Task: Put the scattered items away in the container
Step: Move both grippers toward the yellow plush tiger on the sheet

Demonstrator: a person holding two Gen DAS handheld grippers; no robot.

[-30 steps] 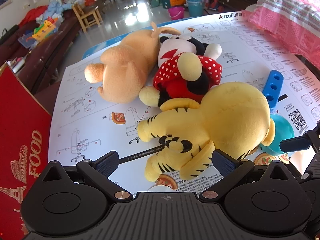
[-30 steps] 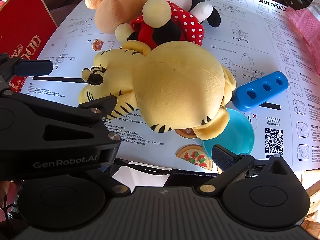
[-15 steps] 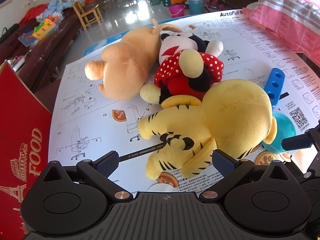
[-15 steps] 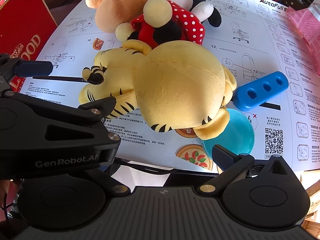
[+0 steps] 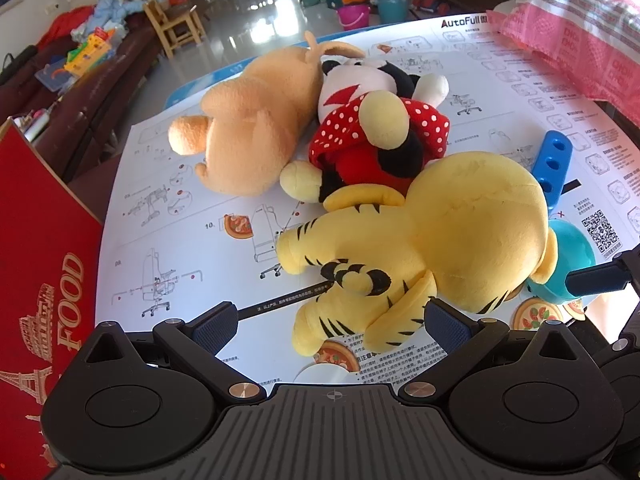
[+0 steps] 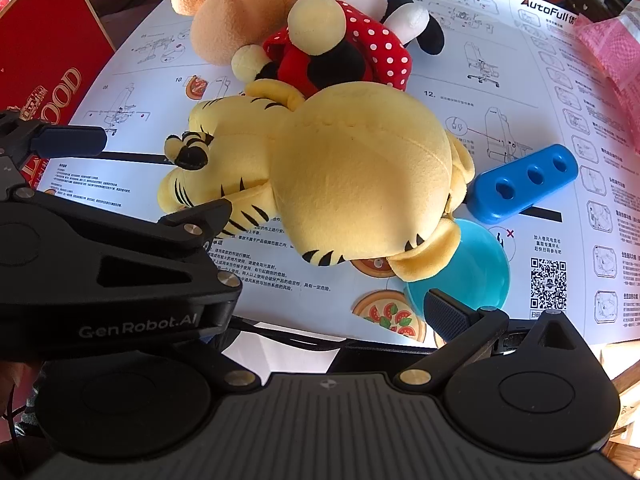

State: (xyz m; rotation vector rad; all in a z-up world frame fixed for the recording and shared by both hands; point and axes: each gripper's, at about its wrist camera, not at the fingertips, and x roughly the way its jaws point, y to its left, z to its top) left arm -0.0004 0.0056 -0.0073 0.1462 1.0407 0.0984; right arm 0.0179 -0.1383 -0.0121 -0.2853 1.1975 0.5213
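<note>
Approach step, nothing gripped; my left claw (image 5: 330, 318) agape just short of tiger plush (image 5: 432, 248) at frame centre; my right claw (image 6: 332, 264) likewise apart; red box (image 5: 36, 260) at left edge; next: advance, clamp tiger's leg.

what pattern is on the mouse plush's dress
Red with white polka dots on the mouse plush's dress, clearest in the right wrist view.

a large white printed instruction sheet (image 5: 168, 216) with chair diagrams covers the table. a pink patterned plastic bag (image 5: 580, 28) lies at its far right edge. beyond it, a small wooden chair (image 5: 174, 26), a pink bucket (image 5: 353, 16) and a teal bucket (image 5: 391, 5) stand on a glossy floor (image 5: 260, 20).
</note>
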